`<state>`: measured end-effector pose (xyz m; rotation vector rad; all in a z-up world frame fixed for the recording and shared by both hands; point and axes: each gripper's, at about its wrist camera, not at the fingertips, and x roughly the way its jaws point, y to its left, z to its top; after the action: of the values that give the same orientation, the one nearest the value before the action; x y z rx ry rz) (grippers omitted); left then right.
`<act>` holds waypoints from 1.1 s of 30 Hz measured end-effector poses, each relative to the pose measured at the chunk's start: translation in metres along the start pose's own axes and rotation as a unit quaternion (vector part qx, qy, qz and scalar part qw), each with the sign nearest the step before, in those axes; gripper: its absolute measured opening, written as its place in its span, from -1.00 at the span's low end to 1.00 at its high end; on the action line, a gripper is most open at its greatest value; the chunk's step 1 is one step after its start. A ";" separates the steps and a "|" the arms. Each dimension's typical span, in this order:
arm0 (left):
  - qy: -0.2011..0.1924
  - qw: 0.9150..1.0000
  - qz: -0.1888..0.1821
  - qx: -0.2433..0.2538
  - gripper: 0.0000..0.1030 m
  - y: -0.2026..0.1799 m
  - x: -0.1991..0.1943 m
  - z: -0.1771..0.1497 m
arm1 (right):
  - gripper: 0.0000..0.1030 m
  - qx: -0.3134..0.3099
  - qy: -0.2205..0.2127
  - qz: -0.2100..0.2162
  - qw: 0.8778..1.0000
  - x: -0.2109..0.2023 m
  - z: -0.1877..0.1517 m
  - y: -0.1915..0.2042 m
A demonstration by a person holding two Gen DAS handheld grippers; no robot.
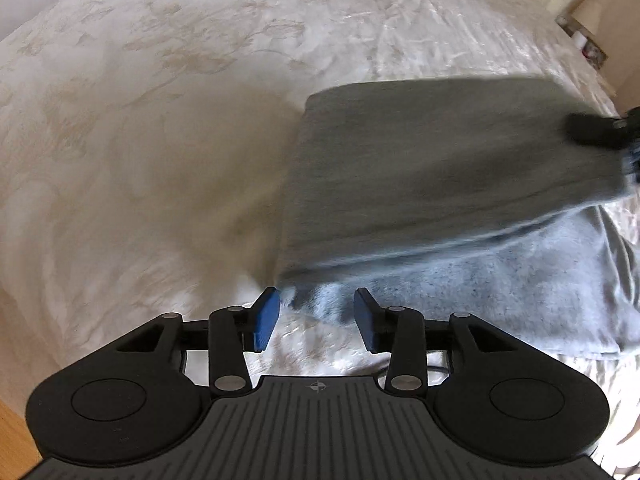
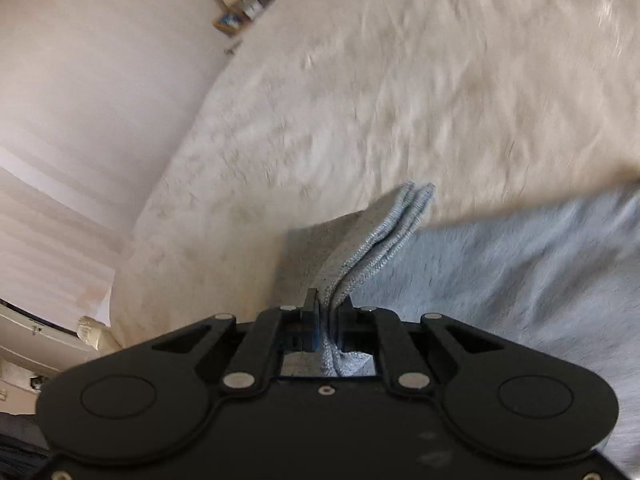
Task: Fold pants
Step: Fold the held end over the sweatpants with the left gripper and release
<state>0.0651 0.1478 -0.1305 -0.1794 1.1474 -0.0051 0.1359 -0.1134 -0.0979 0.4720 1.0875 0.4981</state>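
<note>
My right gripper point(image 2: 329, 312) clamps the pants point(image 1: 440, 168) hem, lifted over the bed point(image 1: 160, 100); my left gripper point(image 1: 316, 320), jaws apart, faces their near corner.

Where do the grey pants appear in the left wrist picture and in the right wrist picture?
Left wrist: the grey pants fill the right half, one part lifted.
Right wrist: they lie at lower right, their edges clamped in the right gripper.
Shared landmark: the cream bedspread beneath them.

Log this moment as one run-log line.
step: fold in progress | right tool: shut on pants hem, raised flap over lower layer | left tool: open, empty, at near edge | surface: bed
</note>
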 end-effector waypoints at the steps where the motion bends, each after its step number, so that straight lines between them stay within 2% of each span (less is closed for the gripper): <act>1: -0.001 1.000 -0.001 0.007 -0.21 -0.003 0.002 0.000 | -0.82 -0.005 -0.006 -0.013 1.000 -0.012 0.001 -0.002; 4: 0.010 1.000 0.002 0.023 -0.21 -0.013 0.012 0.001 | -0.82 -0.013 -0.010 -0.075 0.997 -0.039 -0.006 -0.022; 6: 0.022 0.999 0.002 0.029 -0.21 -0.017 0.020 -0.001 | -0.81 0.002 -0.004 -0.114 0.994 -0.043 -0.014 -0.046; 10: 0.044 0.998 -0.001 0.052 -0.20 -0.021 0.026 -0.007 | -0.79 0.042 0.029 -0.164 0.985 -0.024 -0.034 -0.101; 13: 0.033 0.996 0.003 0.080 -0.20 -0.023 0.009 -0.006 | -0.79 0.031 0.056 -0.183 0.981 -0.009 -0.046 -0.115; 17: -0.017 0.995 0.001 0.100 -0.20 -0.029 -0.022 0.011 | -0.78 0.026 0.056 -0.187 0.980 -0.004 -0.049 -0.115; 21: -0.040 0.992 -0.024 0.113 -0.17 -0.048 -0.015 0.043 | -0.74 0.025 0.059 -0.195 0.979 -0.003 -0.054 -0.118; 24: -0.036 0.992 -0.035 0.114 -0.17 -0.060 0.017 0.058 | -0.67 0.020 0.059 -0.210 0.976 -0.005 -0.057 -0.121; 27: 0.040 0.991 0.012 0.128 -0.13 -0.061 0.070 0.060 | -0.47 0.036 0.050 -0.234 0.970 -0.008 -0.054 -0.123; 28: 0.057 0.991 0.007 0.120 -0.12 -0.055 0.080 0.060 | -0.47 0.046 0.043 -0.242 0.968 -0.012 -0.054 -0.125; 30: 0.049 0.993 -0.006 0.107 -0.12 -0.048 0.074 0.062 | -0.40 0.066 0.025 -0.256 0.964 -0.025 -0.056 -0.124; 33: 0.011 0.990 -0.008 0.139 -0.14 -0.049 0.052 0.059 | -0.39 0.073 -0.026 -0.261 0.962 -0.045 -0.051 -0.117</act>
<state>0.1447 0.1024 -0.1473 0.0593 1.1547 -0.1810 0.0896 -0.2270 -0.1550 0.3056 1.1489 -0.0599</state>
